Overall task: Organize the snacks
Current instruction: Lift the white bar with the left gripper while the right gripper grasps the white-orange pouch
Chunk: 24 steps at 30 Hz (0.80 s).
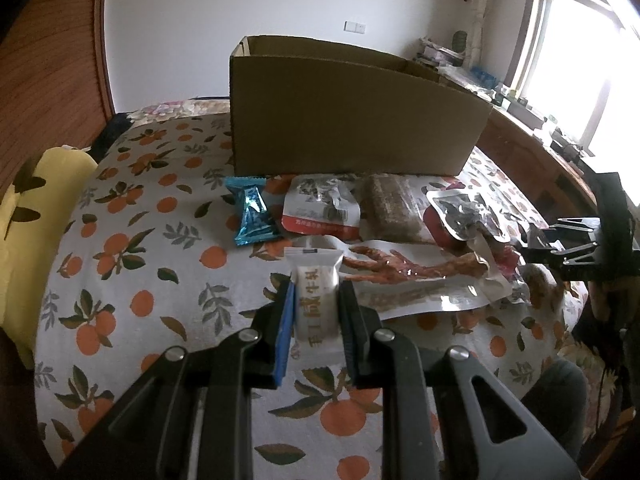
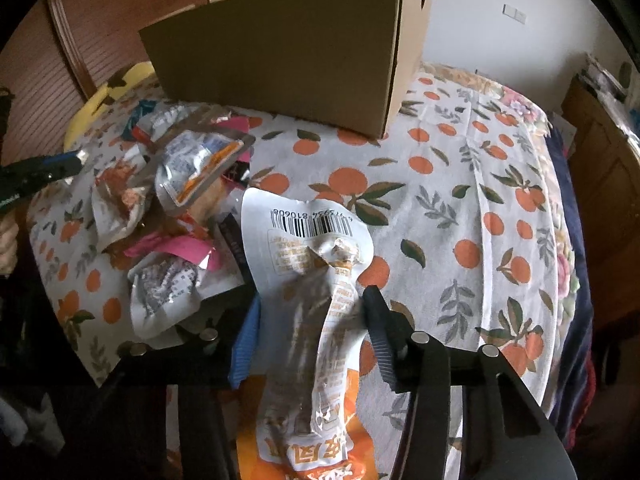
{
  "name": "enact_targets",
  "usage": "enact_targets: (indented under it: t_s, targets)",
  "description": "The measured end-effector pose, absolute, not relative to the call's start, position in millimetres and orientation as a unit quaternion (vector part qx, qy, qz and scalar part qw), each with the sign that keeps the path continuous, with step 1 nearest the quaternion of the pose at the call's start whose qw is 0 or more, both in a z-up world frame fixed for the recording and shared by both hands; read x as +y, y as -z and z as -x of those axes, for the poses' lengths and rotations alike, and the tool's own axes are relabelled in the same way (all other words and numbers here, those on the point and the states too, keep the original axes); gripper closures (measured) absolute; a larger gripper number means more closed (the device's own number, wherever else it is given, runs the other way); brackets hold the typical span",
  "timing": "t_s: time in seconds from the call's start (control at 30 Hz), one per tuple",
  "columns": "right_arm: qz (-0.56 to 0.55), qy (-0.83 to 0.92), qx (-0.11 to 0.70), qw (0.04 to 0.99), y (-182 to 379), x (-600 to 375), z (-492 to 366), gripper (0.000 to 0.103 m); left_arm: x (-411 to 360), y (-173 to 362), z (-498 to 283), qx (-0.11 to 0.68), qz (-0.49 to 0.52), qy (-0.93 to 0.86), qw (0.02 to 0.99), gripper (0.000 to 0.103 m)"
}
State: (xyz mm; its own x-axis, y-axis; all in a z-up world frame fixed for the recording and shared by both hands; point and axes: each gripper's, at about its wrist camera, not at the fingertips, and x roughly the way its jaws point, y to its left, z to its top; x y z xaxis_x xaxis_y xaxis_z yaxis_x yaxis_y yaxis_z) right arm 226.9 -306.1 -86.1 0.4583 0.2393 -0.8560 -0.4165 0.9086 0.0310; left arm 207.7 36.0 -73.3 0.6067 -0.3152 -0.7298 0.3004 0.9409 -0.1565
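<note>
Your left claw is clamped nearly shut on one small white candy pack, lifted just in front of the box. Your right claw stands about half open with one long white-and-orange pouch between its fingers; whether both pads press on it, I cannot tell.

Count from the box. One cardboard box, open at the top, stands on the bed. Right against its front wall lie three packs in a row: one blue foil pack, one white pack with a red edge, one brown bar in clear wrap. A step nearer you than those lies one clear chicken-foot pack, and beside it one silver-edged pouch on top of something red. From the right wrist view that same side is a loose heap of crumpled silver and pink wrappers; the count there is unclear.

The bedsheet under the box is white with oranges and leaves. One yellow pillow sits left of the box. Behind the box, a white wall, a wooden headboard, and to its right a bright window over a cluttered wooden shelf.
</note>
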Motion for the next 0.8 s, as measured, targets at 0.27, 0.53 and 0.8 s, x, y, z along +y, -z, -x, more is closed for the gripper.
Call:
enact_targets:
  t_s: [0.27, 0.53, 0.8]
  targets:
    - [0.072, -0.194, 0.45, 0.869, 65.8, -307.4, -221.8, 0.055, 33.7, 59.9, -205.9, 0.393, 0.013, 0.176, 0.902, 0.083]
    - [0.06, -0.213, 0.41, 0.885, 29.4, -298.4, -221.8, 0.055, 29.6, 34.6, -212.3, 0.369, 0.01, 0.179, 0.912, 0.083]
    - [0.073, -0.241, 0.374, 0.893, -12.1, -275.7, -244.4, 0.055, 21.7, -0.3, -239.0, 0.335, 0.004, 0.187, 0.923, 0.083]
